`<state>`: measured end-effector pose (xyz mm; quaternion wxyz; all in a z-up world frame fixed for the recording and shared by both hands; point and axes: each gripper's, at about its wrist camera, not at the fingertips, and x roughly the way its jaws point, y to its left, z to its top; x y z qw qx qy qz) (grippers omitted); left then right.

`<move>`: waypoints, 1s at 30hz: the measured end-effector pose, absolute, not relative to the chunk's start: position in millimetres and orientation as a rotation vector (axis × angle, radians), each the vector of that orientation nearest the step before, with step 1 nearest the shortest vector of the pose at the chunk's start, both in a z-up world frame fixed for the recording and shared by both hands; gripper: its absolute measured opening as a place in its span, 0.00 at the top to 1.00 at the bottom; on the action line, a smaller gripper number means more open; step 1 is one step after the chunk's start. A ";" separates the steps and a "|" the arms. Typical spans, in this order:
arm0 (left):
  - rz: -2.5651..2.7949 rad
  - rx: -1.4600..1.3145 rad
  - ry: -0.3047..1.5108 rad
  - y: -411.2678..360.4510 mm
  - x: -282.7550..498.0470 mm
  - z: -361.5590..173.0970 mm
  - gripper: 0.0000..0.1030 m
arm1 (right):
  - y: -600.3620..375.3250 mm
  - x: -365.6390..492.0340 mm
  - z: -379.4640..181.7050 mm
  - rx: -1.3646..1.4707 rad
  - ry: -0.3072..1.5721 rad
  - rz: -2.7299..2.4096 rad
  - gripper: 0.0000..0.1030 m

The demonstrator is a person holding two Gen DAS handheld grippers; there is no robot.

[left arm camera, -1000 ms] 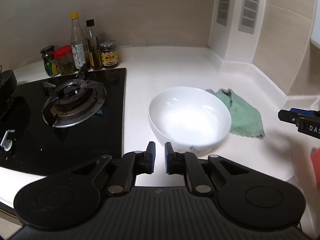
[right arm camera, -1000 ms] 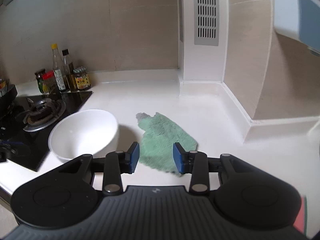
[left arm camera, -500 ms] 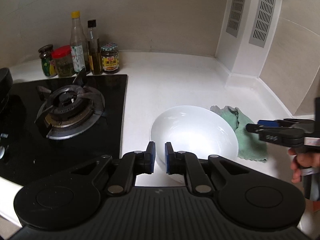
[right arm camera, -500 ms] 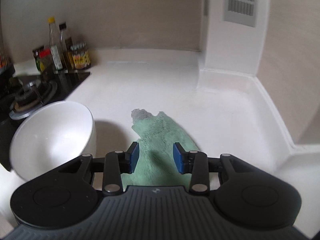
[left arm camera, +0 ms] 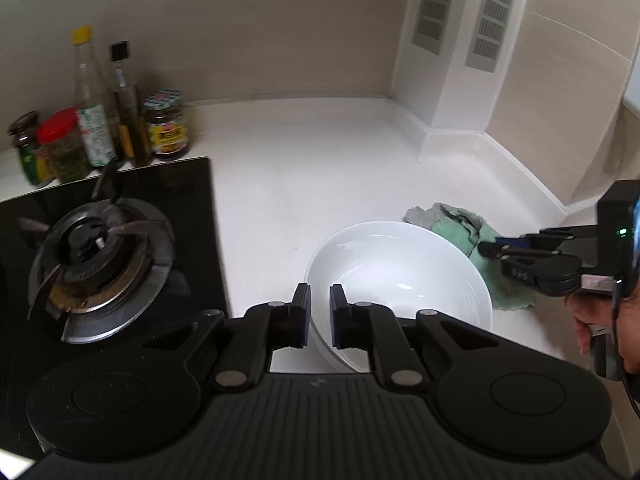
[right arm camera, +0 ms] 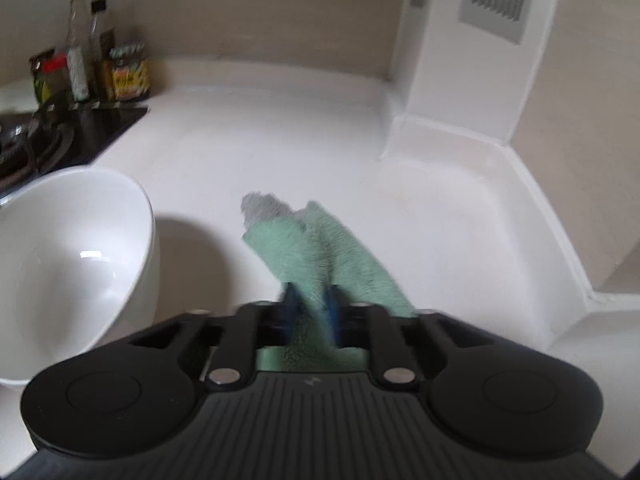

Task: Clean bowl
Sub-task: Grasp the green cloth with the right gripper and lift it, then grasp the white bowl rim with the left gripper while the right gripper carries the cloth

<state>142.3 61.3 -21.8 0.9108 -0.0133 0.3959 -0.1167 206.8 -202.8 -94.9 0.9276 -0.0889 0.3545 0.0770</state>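
The white bowl (left arm camera: 400,280) is sitting on the white tabletop (left arm camera: 312,168) just beside the gas hob (left arm camera: 100,256). The left tool (left arm camera: 319,312) is hovering at the bowl's near rim, its jaws narrowly apart and gripping nothing. The right tool (right arm camera: 312,308) is pinching the green cloth (right arm camera: 320,248), which is bunching up just right of the bowl, toward the tabletop's back corner.
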 end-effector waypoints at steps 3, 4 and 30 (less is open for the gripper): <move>-0.299 -0.007 0.837 62.9 151.8 -26.7 0.88 | -217.9 195.6 -78.0 -0.095 0.700 0.130 0.94; -0.309 -0.004 0.844 63.4 154.3 -28.8 0.88 | -223.4 193.3 -71.5 -0.067 0.695 0.129 0.94; -0.281 -0.012 0.973 66.1 185.1 -51.6 0.87 | -232.3 182.8 12.0 0.065 0.597 0.393 0.94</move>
